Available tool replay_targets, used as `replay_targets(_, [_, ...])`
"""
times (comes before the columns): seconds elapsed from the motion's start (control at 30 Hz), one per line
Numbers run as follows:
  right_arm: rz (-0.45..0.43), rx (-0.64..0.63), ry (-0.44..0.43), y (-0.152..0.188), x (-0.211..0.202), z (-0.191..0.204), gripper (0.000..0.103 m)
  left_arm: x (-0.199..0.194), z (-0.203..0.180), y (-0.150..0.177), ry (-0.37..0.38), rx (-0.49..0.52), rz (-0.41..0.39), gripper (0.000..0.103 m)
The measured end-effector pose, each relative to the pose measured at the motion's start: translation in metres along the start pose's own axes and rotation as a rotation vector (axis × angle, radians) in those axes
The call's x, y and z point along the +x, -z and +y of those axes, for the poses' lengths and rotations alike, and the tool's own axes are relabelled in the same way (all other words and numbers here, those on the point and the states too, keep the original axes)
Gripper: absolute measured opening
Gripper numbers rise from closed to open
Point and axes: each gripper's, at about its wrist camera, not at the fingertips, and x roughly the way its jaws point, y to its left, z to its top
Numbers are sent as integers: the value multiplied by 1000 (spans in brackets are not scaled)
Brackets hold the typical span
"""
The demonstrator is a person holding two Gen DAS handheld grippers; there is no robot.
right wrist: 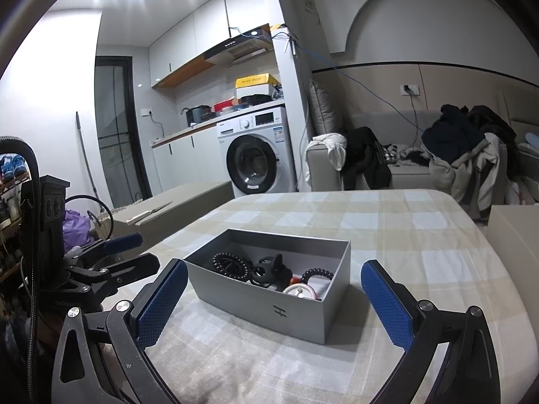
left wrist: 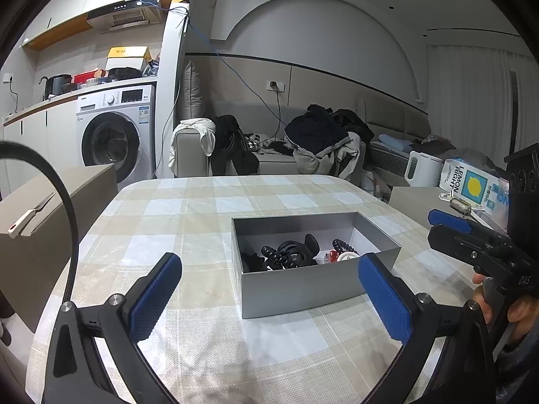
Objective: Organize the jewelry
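Beige-and-white checked cloth covers the table (left wrist: 188, 215), and everything of the task sits on it. Going from the left in the left wrist view, the left gripper (left wrist: 269, 289) hovers low over the cloth with its blue-padded fingers (left wrist: 155, 296) spread wide and nothing between them. Just beyond them stands the grey cardboard box (left wrist: 303, 289), open-topped, resting flat on the cloth near the table's middle. Inside it lies a jumble of jewelry and hair pieces: a black claw clip (left wrist: 296, 252) toward the left and centre, a black coiled hair tie (left wrist: 343, 245) to the right of it, and a small red-and-white item (left wrist: 340, 256) against the near wall. At the right edge of that view the right gripper (left wrist: 448, 225) comes in sideways, gripped by a hand (left wrist: 505, 306); it too is empty. From the right wrist view, the right gripper (right wrist: 273, 299) likewise has its fingers (right wrist: 387, 306) wide apart, holding nothing, framing the box (right wrist: 269, 306) that stands just ahead. A black beaded bracelet (right wrist: 229, 262) lies in the box's left part, the claw clip (right wrist: 269, 269) in the middle, and a white round object (right wrist: 299, 291) at the right.
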Motion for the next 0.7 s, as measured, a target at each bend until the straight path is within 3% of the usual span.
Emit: replay_targets(0.7, [2, -7, -7, -1, 0, 2, 103, 0, -1, -1, -6, 4, 1, 102])
